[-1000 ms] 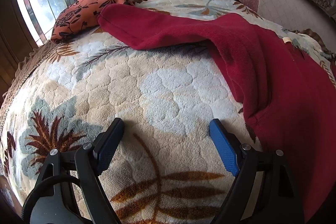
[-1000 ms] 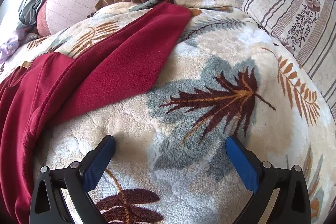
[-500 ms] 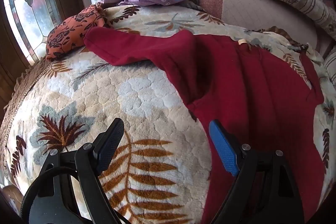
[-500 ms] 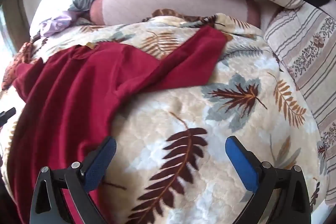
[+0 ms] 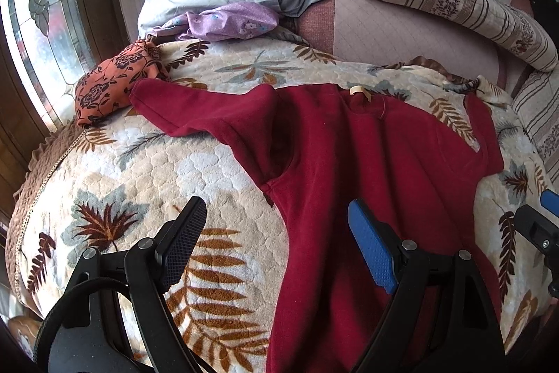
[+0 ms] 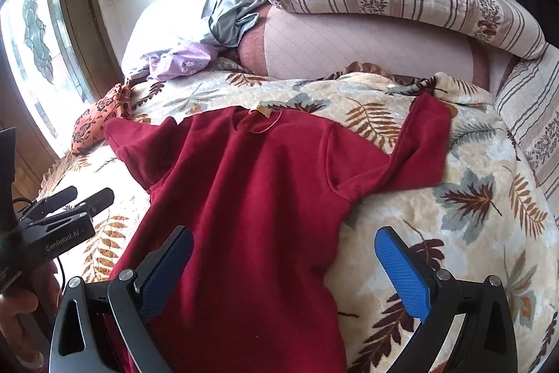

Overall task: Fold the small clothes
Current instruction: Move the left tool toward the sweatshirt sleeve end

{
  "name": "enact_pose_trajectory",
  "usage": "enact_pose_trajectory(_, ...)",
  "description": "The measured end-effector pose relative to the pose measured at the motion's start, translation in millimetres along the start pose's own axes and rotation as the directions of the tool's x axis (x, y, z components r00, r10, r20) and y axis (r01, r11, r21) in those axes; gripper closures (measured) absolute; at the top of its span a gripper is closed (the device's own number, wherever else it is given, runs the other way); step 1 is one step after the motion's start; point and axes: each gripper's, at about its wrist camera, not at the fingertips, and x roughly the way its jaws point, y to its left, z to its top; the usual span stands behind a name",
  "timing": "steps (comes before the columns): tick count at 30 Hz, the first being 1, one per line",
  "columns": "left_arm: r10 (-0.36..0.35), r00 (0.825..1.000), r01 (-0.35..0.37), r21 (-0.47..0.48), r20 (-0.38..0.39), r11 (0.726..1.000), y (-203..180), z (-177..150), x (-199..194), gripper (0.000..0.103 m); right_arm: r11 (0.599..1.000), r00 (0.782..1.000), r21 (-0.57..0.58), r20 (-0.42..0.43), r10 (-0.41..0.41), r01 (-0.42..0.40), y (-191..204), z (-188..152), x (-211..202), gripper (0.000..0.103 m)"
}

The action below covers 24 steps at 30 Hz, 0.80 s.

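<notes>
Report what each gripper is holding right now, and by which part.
Nothing is held. The left gripper and right gripper both stand open above the red sweater, which lies spread flat on the leaf-patterned blanket.

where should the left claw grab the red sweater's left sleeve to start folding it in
Grip the cuff end of the red sweater, coming from the window side with one finger slid under the edge. The sleeve lies flat and stretched outward on the blanket, so its free end lifts easily and swings over the body. The left claw is open above the blanket, holding nothing.
</notes>
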Motion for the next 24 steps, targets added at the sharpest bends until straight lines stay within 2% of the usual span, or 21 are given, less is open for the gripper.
enact_pose_trajectory(7,-0.019,1.0,0.019,-0.003,-0.003,1.0,-0.9,13.7,25.5,0.019,0.999,0.999,0.032,0.017,-0.038,0.038,13.9,17.6,29.3,0.0)
enact_pose_trajectory(15,-0.029,1.0,0.029,-0.024,-0.007,0.999,7.5,21.6,53.7,0.019,0.993,0.993,-0.008,0.006,-0.115,0.115,25.6,32.1,64.7,0.0)
enact_pose_trajectory(24,-0.021,1.0,0.02,-0.047,-0.018,0.999,12.3,28.7,75.9,0.019,0.989,0.988,-0.022,-0.025,-0.15,0.149,31.0,34.7,103.0,0.0)
